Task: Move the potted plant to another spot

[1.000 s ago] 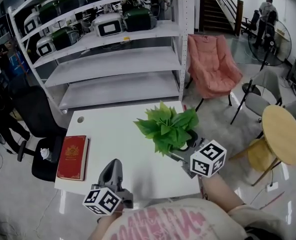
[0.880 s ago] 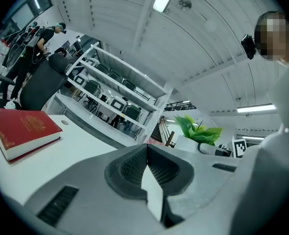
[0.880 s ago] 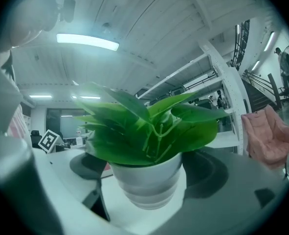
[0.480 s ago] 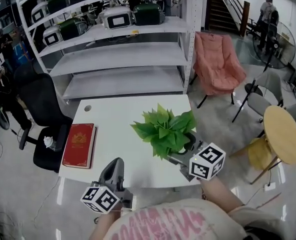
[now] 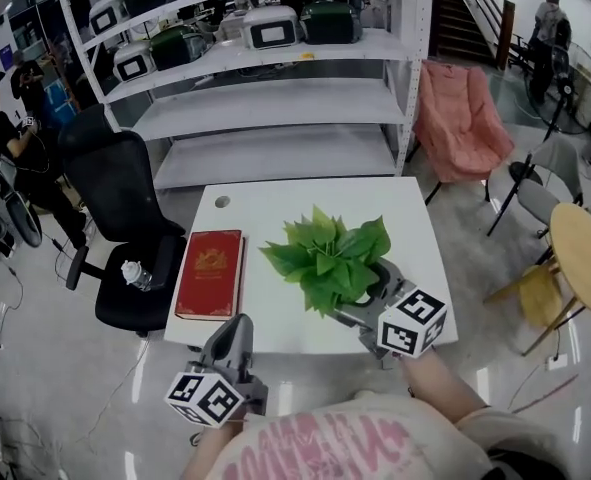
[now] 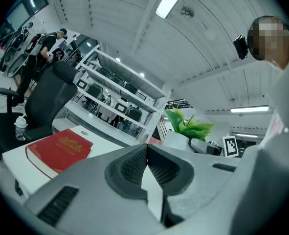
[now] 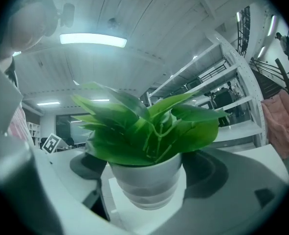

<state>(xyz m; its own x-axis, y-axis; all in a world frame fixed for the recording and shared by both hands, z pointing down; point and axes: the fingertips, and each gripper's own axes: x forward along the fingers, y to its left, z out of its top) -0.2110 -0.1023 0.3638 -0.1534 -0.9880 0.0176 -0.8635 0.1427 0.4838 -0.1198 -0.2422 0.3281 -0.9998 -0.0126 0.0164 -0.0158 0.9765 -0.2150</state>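
Observation:
The potted plant (image 5: 330,258) has broad green leaves in a small white pot (image 7: 146,180). My right gripper (image 5: 373,290) is shut on the pot, holding it over the front middle of the white table (image 5: 275,208). From the head view the leaves hide the pot. In the right gripper view the pot sits upright between the jaws. My left gripper (image 5: 233,340) is shut with nothing in it, just off the table's front edge, left of the plant. The left gripper view shows its pads (image 6: 134,165) pressed together.
A red book (image 5: 210,273) lies on the table's left side. A black office chair (image 5: 125,228) with a water bottle (image 5: 140,276) stands to the left. White shelving (image 5: 275,78) is behind, a pink chair (image 5: 465,118) and a round wooden table (image 5: 585,258) to the right.
The plant in my right gripper has shifted from the table's front right corner toward the front middle. The table and book now sit farther right in the head view. The left gripper has barely moved.

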